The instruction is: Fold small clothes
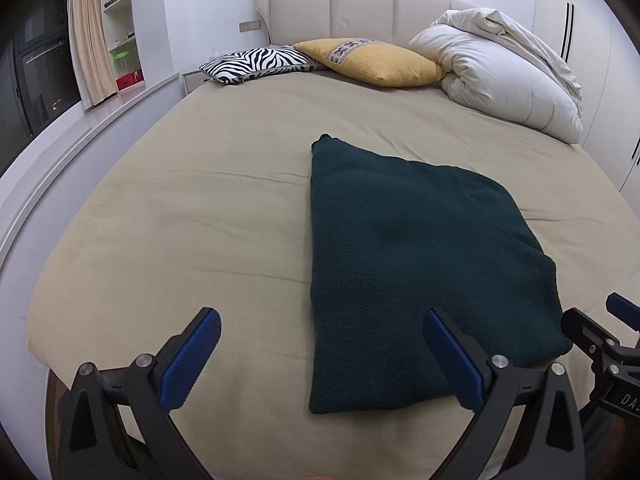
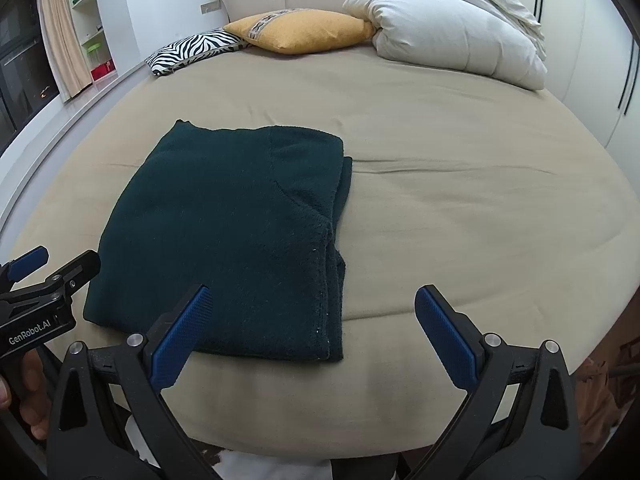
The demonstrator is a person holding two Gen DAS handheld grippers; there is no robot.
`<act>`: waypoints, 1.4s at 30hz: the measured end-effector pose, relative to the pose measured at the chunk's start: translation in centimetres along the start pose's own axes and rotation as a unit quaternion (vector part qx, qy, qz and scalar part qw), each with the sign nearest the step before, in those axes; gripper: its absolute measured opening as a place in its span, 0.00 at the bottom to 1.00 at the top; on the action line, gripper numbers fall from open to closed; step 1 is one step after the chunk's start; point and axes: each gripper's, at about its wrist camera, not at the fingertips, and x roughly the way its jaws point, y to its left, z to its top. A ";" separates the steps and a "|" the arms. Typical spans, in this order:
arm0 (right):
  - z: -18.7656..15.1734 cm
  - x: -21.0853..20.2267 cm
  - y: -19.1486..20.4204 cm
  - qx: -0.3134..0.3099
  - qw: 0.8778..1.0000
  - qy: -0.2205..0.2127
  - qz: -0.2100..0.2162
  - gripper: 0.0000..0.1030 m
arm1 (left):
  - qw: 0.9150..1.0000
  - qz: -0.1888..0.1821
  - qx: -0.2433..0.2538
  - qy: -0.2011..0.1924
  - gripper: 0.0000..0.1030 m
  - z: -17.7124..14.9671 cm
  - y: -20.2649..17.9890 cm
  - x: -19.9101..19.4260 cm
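A dark green knitted garment (image 1: 420, 256) lies folded into a flat rectangle on the beige bed sheet (image 1: 192, 208); it also shows in the right wrist view (image 2: 232, 240), with stacked layers along its right edge. My left gripper (image 1: 320, 320) is open and empty, held above the garment's near left corner. My right gripper (image 2: 314, 300) is open and empty, held above the garment's near right corner. Each gripper shows at the edge of the other's view: the right gripper (image 1: 600, 328) and the left gripper (image 2: 52, 268).
At the head of the bed lie a zebra-print pillow (image 1: 260, 64), a yellow pillow (image 1: 372, 60) and a folded white duvet (image 1: 500, 68) against a padded headboard (image 1: 340, 8). A window ledge (image 1: 92, 120) and shelves (image 1: 120, 20) run along the left.
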 end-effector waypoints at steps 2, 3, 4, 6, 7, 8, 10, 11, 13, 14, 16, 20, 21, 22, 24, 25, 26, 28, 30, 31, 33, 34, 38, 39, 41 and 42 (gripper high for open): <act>0.0 0.1 0.0 0.000 1.000 0.001 0.000 1.00 | 1.000 0.000 -0.001 0.001 1.00 0.0 0.0 0.0; 0.0 0.2 0.1 0.000 1.000 0.002 0.001 1.00 | 1.000 0.000 -0.002 0.001 1.00 0.0 0.0 0.1; 0.0 0.2 0.1 0.000 1.000 0.003 0.001 1.00 | 1.000 0.000 -0.002 0.001 1.00 0.0 0.0 0.1; 0.0 0.2 0.1 0.000 1.000 0.003 0.000 1.00 | 1.000 -0.001 -0.002 0.001 1.00 0.0 0.0 0.1; 0.0 0.3 0.1 0.000 1.000 0.003 0.000 1.00 | 1.000 -0.001 -0.001 0.001 1.00 0.0 0.1 0.2; 0.0 0.2 0.1 0.000 1.000 0.003 0.001 1.00 | 1.000 -0.001 -0.001 0.001 1.00 0.0 0.1 0.2; 0.0 0.2 0.1 0.000 1.000 0.003 0.000 1.00 | 1.000 -0.001 -0.001 0.001 1.00 0.0 0.1 0.2; 0.0 0.2 0.1 0.000 1.000 0.003 0.000 1.00 | 1.000 -0.001 -0.001 0.002 1.00 0.0 0.1 0.2; 0.0 0.2 0.1 0.001 1.000 0.003 0.001 1.00 | 1.000 -0.001 -0.002 0.002 1.00 0.0 0.1 0.1; 0.0 0.2 0.2 0.000 1.000 0.003 0.001 1.00 | 1.000 -0.001 -0.001 0.002 1.00 0.0 0.1 0.1; -0.1 0.2 0.2 0.000 1.000 0.003 0.000 1.00 | 1.000 -0.001 -0.001 0.002 1.00 0.0 0.1 0.2; -0.1 0.2 0.1 0.001 1.000 0.003 0.000 1.00 | 1.000 -0.001 -0.001 0.003 1.00 -0.1 0.1 0.3; -0.1 0.2 0.2 0.001 1.000 0.003 0.000 1.00 | 1.000 -0.001 -0.001 0.003 1.00 -0.1 0.1 0.3; -0.1 0.2 0.1 0.001 1.000 0.003 0.000 1.00 | 1.000 -0.001 -0.001 0.003 1.00 -0.1 0.1 0.3; -0.1 0.2 0.1 0.000 1.000 0.004 0.001 1.00 | 1.000 -0.001 -0.001 0.003 1.00 0.0 0.1 0.3; -0.1 0.2 0.1 0.000 1.000 0.003 0.001 1.00 | 1.000 -0.001 -0.001 0.003 1.00 0.0 0.1 0.3; -0.1 0.2 0.1 0.001 1.000 0.003 0.000 1.00 | 1.000 -0.001 -0.001 0.003 1.00 0.0 0.1 0.3; -0.1 0.2 0.1 0.000 1.000 0.003 0.001 1.00 | 1.000 -0.001 -0.001 0.003 1.00 0.0 0.1 0.3; -0.1 0.2 0.1 0.000 1.000 0.003 0.000 1.00 | 1.000 -0.001 -0.001 0.003 1.00 0.0 0.1 0.3; -0.1 0.2 0.1 0.001 1.000 0.004 0.001 1.00 | 1.000 -0.001 0.000 0.003 1.00 0.0 0.1 0.3; -0.1 0.2 0.1 0.001 1.000 0.004 0.001 1.00 | 1.000 -0.001 -0.001 0.003 1.00 0.0 0.1 0.3; -0.1 0.2 0.1 0.001 1.000 0.004 0.001 1.00 | 1.000 -0.001 -0.001 0.003 1.00 0.0 0.1 0.3; -0.1 0.2 0.1 0.001 1.000 0.004 0.001 1.00 | 1.000 -0.001 -0.001 0.003 1.00 -0.1 0.1 0.3; -0.1 0.2 0.1 0.001 1.000 0.004 0.001 1.00 | 1.000 -0.001 -0.001 0.003 1.00 0.0 0.1 0.3; -0.1 0.2 0.0 0.000 1.000 0.004 0.001 1.00 | 1.000 -0.001 -0.001 0.003 1.00 -0.1 0.1 0.3; -0.1 0.2 0.0 0.001 1.000 0.004 0.001 1.00 | 1.000 -0.001 -0.001 0.003 1.00 -0.1 0.1 0.3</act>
